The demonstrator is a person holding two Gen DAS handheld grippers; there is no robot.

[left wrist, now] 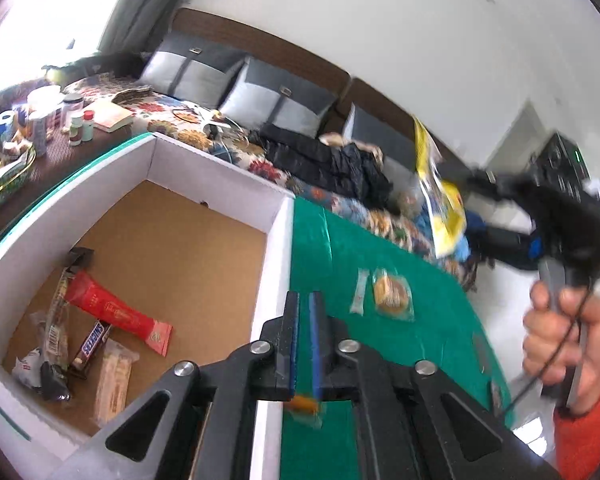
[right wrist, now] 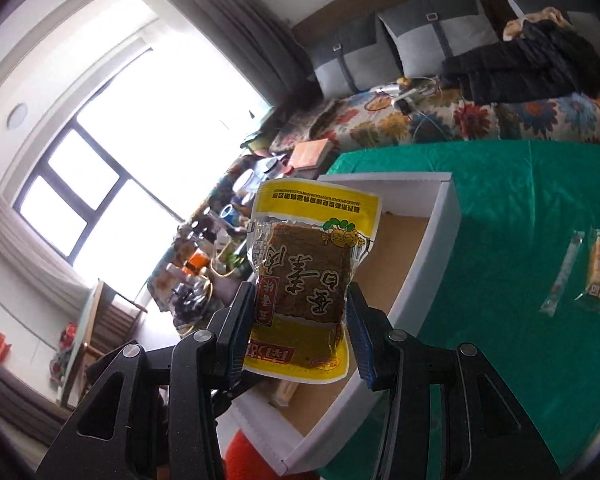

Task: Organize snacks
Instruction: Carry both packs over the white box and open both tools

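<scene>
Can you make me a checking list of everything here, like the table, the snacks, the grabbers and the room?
Surface: green cloth, a white box on it.
Job's things: red packet, Snickers bar and other wrappers lie in the box; a cake packet and a thin stick packet lie on the cloth.
Clutter: blurred orange thing below the left gripper, unclear.
Grippers: left gripper has a narrow gap and holds nothing; right gripper clamps a yellow packet in the air.
Cables: black cable by the hand.
Surroundings: sofa cushions, window, side table with bottles.
</scene>
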